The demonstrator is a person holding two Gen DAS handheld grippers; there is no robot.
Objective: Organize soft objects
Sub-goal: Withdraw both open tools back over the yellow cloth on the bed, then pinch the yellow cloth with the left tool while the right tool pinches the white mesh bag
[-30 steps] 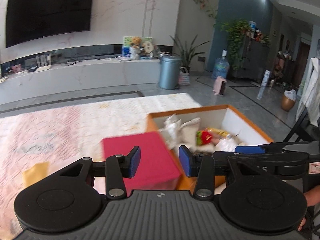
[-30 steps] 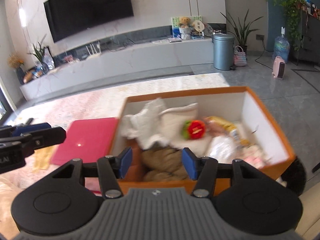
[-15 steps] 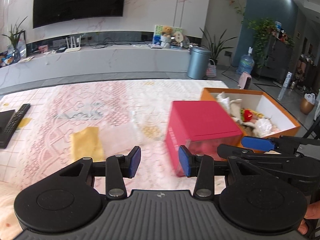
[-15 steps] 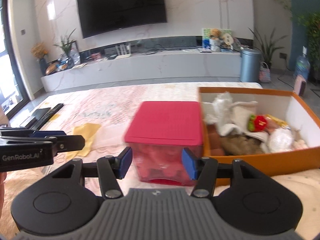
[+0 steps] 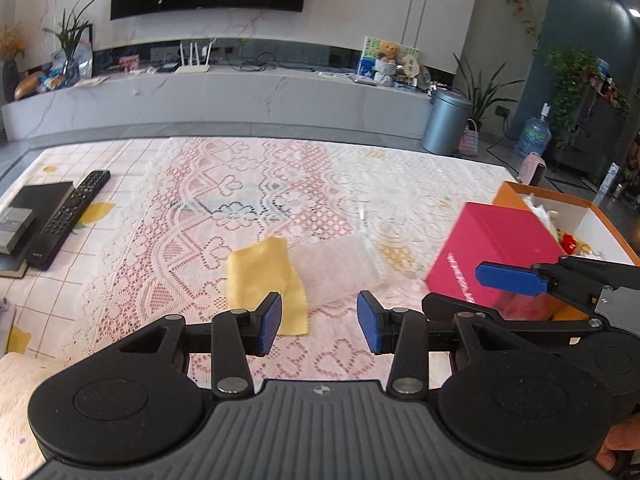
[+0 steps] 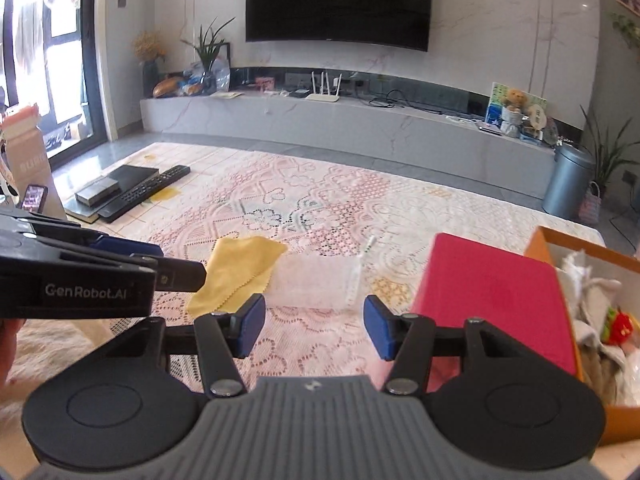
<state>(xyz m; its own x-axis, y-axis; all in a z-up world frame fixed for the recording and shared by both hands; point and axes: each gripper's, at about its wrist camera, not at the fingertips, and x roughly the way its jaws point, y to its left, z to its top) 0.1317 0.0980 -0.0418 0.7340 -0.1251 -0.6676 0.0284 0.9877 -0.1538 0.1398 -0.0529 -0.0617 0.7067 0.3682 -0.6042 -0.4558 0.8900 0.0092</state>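
Here the yellow cloth lies flat, long axis running away (both jaws released, empty).

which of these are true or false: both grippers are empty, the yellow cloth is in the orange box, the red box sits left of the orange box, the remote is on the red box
1. Both grippers are empty. True: the left gripper and right gripper stand open with nothing between the pads.
2. The yellow cloth is in the orange box. False: it lies flat on the lace tablecloth, beside a clear zip bag.
3. The red box sits left of the orange box. True.
4. The remote is on the red box. False: it rests at the table's far left.
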